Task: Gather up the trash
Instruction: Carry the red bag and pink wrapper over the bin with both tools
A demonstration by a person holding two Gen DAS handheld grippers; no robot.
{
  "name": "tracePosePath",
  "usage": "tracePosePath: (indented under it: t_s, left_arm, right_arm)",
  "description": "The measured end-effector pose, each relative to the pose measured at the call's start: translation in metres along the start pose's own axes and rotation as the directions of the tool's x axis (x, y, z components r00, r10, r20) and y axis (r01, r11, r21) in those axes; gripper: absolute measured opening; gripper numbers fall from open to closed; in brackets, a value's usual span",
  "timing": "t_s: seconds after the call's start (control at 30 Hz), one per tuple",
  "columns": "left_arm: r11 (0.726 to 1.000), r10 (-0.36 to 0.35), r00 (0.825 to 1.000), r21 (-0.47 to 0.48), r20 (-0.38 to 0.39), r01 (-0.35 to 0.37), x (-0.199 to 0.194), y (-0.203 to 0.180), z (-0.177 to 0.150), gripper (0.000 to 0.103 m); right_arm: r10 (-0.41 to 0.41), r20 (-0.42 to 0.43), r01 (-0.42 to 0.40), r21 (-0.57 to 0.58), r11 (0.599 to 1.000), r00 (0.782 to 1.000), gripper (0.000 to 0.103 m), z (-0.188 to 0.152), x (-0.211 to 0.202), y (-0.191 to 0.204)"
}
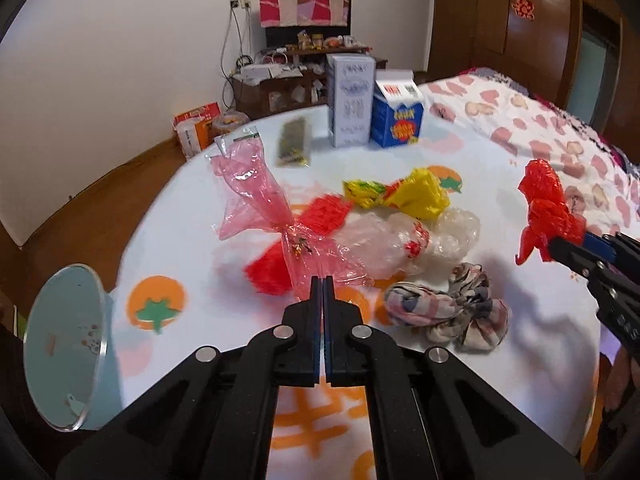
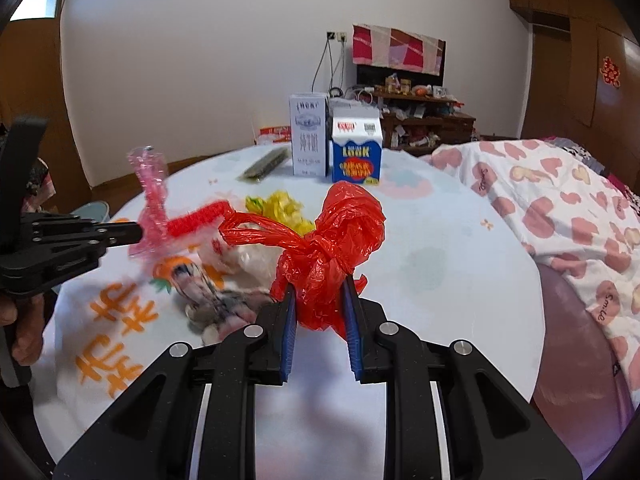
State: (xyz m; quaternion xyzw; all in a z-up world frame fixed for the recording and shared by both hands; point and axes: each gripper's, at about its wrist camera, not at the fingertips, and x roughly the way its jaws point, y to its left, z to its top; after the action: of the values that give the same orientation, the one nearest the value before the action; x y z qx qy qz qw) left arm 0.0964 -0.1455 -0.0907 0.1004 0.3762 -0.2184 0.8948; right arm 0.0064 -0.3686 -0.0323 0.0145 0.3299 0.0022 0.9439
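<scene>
Two pairs of tongs each carry trash clear of the tabletop (image 1: 532,320), likely for dropping elsewhere. Left tongs (image 1: 322,280) are pinched together on a pink wrapper (image 1: 256,200) at frame centre; right tongs (image 2: 320,296) clamp a knotted red bag (image 2: 336,248). Yellow bag (image 1: 416,196), clear bag (image 1: 400,240) and rag (image 1: 448,308) remain mid-frame.

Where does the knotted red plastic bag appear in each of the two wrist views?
Left wrist view: the red plastic bag is at the far right edge, held up by the right gripper.
Right wrist view: the bag is at the centre, clamped between the blue fingers.
Shared landmark: the blue carton standing far back on the table.
</scene>
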Motion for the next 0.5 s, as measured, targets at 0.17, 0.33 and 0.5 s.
tracePosePath:
  t_s: [0.17, 0.33, 0.5]
  left_arm:
    - [0.999, 0.025, 0.999, -0.031, 0.029, -0.024, -0.022, 0.027, 0.000, 0.001]
    - [0.990, 0.126, 0.990, -0.071, 0.070, -0.121, -0.034, 0.054, -0.006, 0.001]
    - [0.968, 0.229, 0.967, -0.126, 0.112, -0.215, -0.045, 0.083, -0.014, 0.001]
  right_arm:
    - [0.033, 0.026, -0.032, -0.020, 0.999, 0.999, 0.023, 0.016, 0.002, 0.017]
    - [0.104, 0.052, -0.101, -0.049, 0.994, 0.993, 0.023, 0.039, 0.017, 0.049]
    - [0.175, 0.053, -0.169, -0.106, 0.980, 0.983, 0.023, 0.059, 0.040, 0.093]
